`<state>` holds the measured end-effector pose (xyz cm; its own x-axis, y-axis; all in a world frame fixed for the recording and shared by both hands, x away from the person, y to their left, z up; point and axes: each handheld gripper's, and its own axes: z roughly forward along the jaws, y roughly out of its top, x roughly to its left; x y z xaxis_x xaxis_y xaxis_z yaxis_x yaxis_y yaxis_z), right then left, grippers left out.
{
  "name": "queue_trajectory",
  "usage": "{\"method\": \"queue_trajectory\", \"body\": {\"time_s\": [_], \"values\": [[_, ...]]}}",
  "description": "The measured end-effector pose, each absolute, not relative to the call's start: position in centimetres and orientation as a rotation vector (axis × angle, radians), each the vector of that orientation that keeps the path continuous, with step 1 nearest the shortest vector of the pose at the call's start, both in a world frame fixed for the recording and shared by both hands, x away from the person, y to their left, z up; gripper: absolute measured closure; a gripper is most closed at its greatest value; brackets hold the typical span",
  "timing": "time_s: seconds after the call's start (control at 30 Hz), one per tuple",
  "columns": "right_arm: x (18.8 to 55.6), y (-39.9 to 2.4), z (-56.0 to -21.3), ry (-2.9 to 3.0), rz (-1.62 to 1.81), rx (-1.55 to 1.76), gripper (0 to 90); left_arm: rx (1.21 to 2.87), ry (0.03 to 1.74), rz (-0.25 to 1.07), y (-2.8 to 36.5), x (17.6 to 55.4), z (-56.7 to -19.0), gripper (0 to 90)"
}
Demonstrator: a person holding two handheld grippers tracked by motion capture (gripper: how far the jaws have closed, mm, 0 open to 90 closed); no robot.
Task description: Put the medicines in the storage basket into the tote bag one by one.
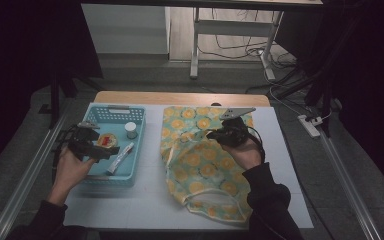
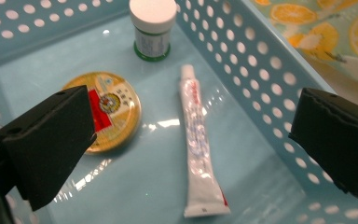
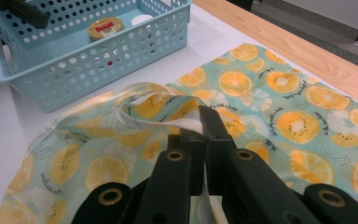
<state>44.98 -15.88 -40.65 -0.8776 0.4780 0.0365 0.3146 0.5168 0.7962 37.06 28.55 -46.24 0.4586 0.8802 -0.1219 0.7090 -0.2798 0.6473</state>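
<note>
So the job in hand looks like loading the small stuff from the blue basket (image 1: 96,176) into the lemon-print fabric bag (image 1: 205,170), which lies flat on the white table cover (image 1: 145,200) at about 3 o'clock from the basket. The right gripper (image 3: 204,122) has its jaws pinched together on the bag's white-lined rim, lifting a fold of the mouth; that cloth looks thin and floppy, so I'd guess it weighs next to nothing but sags and slides shut the second it's let go, and the hem seems the sensible place to keep hold. The left gripper (image 2: 193,135) hovers inside the basket with its jaws wide apart and nothing between them. Under it is a white tube (image 2: 199,149) lying lengthwise; I reckon it's light and squishy, so best grabbed across the middle of the body, gently, or it'll dent or squirt sideways. At 9 o'clock from the tube sits a flat round tin (image 2: 106,108) with a gold lid, partly hidden behind the one jaw: stiff, probably slick, and low, so pinching it by the edges looks fiddly. At 12 o'clock stands a small white-capped jar (image 2: 152,29), upright near the far wall; rigid, easy to take around the cap, though it could tip if nudged.
</note>
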Motion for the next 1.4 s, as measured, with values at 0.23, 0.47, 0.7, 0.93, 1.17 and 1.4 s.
{"method": "queue_trajectory", "body": {"time_s": [0.23,0.47,0.7,0.93,1.17,1.4], "values": [[44.9,-15.9,-40.6,2.564,1.290,0.678,89.9,2.114,1.333,0.354,28.5,39.3,-46.6,0.0],[45.0,-15.9,-40.6,2.564,1.286,0.678,89.9,2.098,1.381,0.325,29.0,41.4,-47.3,0.0],[44.9,-16.1,-40.5,2.554,1.289,0.682,89.9,2.108,1.452,0.323,29.9,43.0,-48.7,0.0],[45.0,-16.0,-40.6,2.560,1.282,0.681,89.9,2.127,1.487,0.311,30.5,43.8,-50.0,0.0],[45.0,-15.9,-40.7,2.560,1.278,0.678,89.9,2.175,1.511,0.279,30.1,44.7,-51.1,0.0],[44.9,-16.0,-40.6,2.558,1.279,0.675,89.9,2.237,1.573,0.246,29.6,45.3,-51.7,0.0]]}}
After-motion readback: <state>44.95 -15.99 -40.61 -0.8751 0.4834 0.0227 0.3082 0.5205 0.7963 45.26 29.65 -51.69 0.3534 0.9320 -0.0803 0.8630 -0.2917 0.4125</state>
